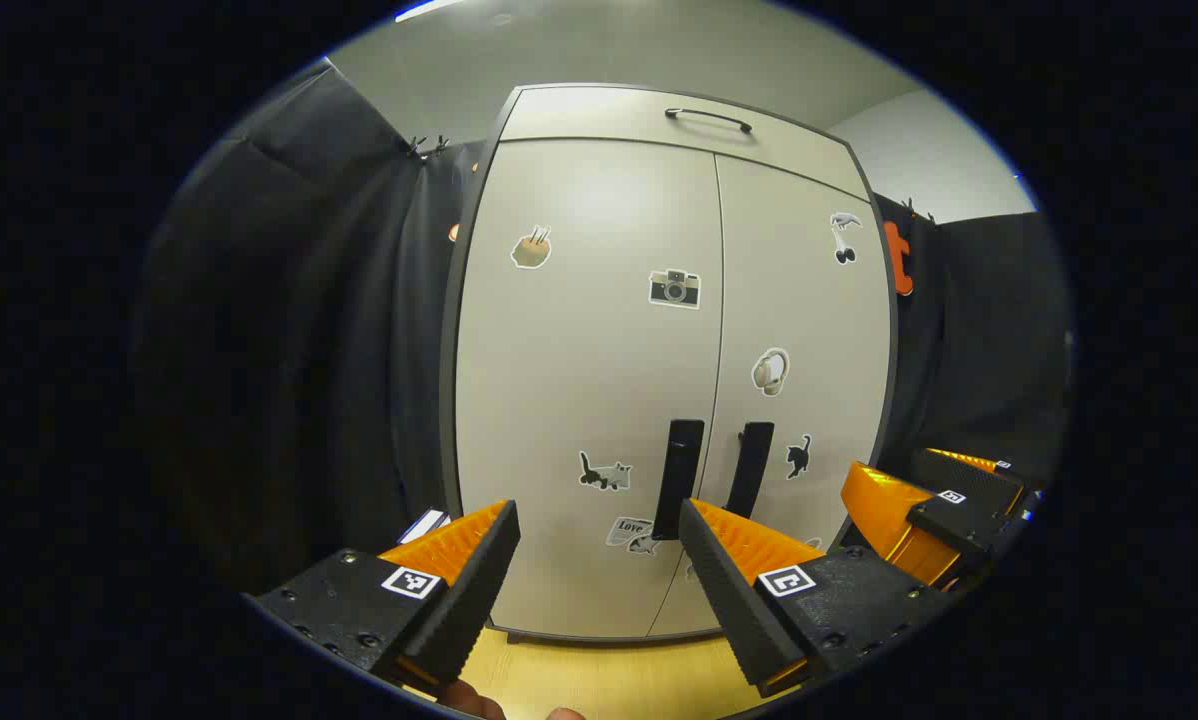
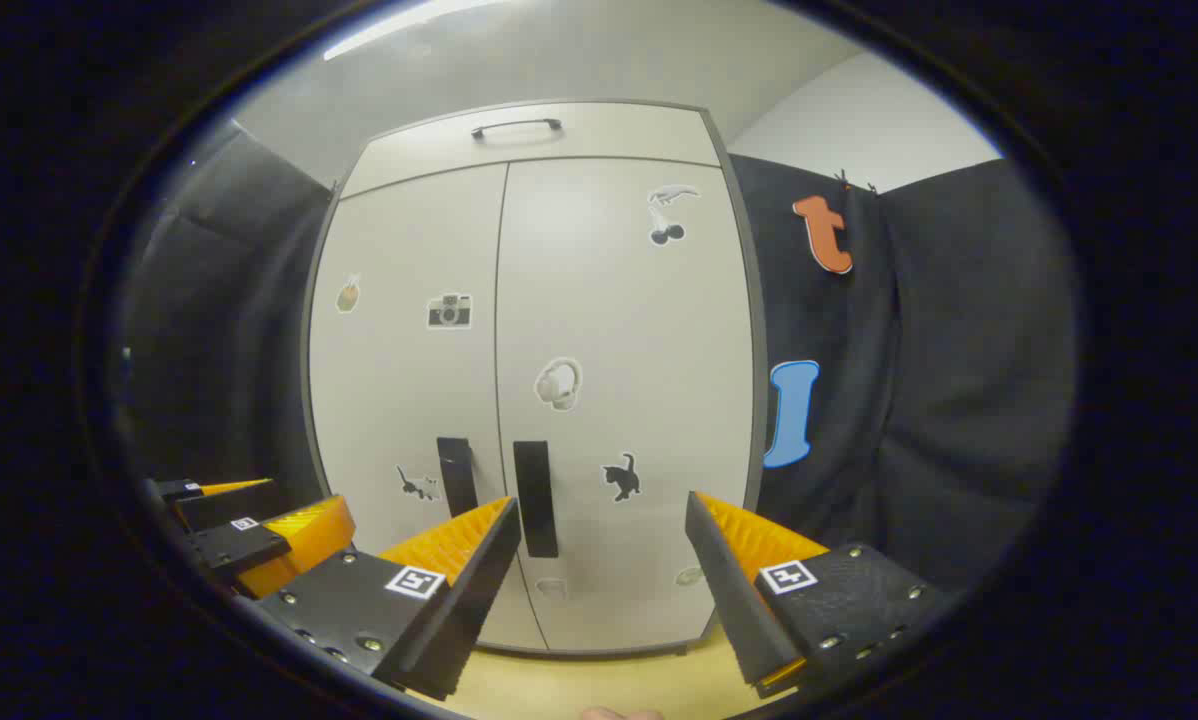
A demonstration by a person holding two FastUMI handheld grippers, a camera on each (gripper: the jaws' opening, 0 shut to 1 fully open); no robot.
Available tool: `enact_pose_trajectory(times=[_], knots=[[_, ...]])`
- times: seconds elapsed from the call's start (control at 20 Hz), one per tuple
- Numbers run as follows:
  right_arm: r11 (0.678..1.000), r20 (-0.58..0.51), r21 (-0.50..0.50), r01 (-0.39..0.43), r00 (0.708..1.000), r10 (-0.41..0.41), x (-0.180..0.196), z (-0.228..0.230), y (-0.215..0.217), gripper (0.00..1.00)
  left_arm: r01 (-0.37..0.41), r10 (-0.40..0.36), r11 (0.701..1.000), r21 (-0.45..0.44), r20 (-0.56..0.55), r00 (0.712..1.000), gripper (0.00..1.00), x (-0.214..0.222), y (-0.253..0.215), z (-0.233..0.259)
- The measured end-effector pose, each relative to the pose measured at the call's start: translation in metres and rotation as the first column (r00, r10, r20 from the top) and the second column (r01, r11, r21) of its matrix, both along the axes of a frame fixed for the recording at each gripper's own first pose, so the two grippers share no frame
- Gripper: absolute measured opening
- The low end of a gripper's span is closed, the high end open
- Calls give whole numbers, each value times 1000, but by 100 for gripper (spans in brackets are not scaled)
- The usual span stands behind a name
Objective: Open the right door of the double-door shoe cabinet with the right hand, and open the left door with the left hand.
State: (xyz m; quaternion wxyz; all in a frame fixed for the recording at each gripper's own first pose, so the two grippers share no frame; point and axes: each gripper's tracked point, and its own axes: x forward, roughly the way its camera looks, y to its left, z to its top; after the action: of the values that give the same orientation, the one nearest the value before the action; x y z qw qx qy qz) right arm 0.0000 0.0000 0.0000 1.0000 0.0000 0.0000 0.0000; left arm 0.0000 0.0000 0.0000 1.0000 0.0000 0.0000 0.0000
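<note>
Both doors shut; right claw point(image 2: 599, 540) spread near the right handle point(image 2: 534, 498), left claw point(image 1: 599, 540) spread too. Approach underway: next, pinch that handle, pull.

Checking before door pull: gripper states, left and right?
Left gripper: open, holding nothing, short of the cabinet.
Right gripper: open, holding nothing.

One sticker point(image 1: 631, 531) low on the left door point(image 1: 579, 400) reads "Love" — nothing else legible.
</note>
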Motion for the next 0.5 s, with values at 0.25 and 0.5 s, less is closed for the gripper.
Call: enact_pose_trajectory(times=[0.25, 0.5], knots=[[1000, 6, -1, -1, 1000, 1, 4, -1, 4, 96, -2, 2, 1000, 9, 5, 1000, 100, 0, 2, 2], [1000, -4, 5, -9, 1000, 9, 7, -4, 6, 97, -9, 9, 1000, 11, 6, 1000, 100, 3, 5, 3]])
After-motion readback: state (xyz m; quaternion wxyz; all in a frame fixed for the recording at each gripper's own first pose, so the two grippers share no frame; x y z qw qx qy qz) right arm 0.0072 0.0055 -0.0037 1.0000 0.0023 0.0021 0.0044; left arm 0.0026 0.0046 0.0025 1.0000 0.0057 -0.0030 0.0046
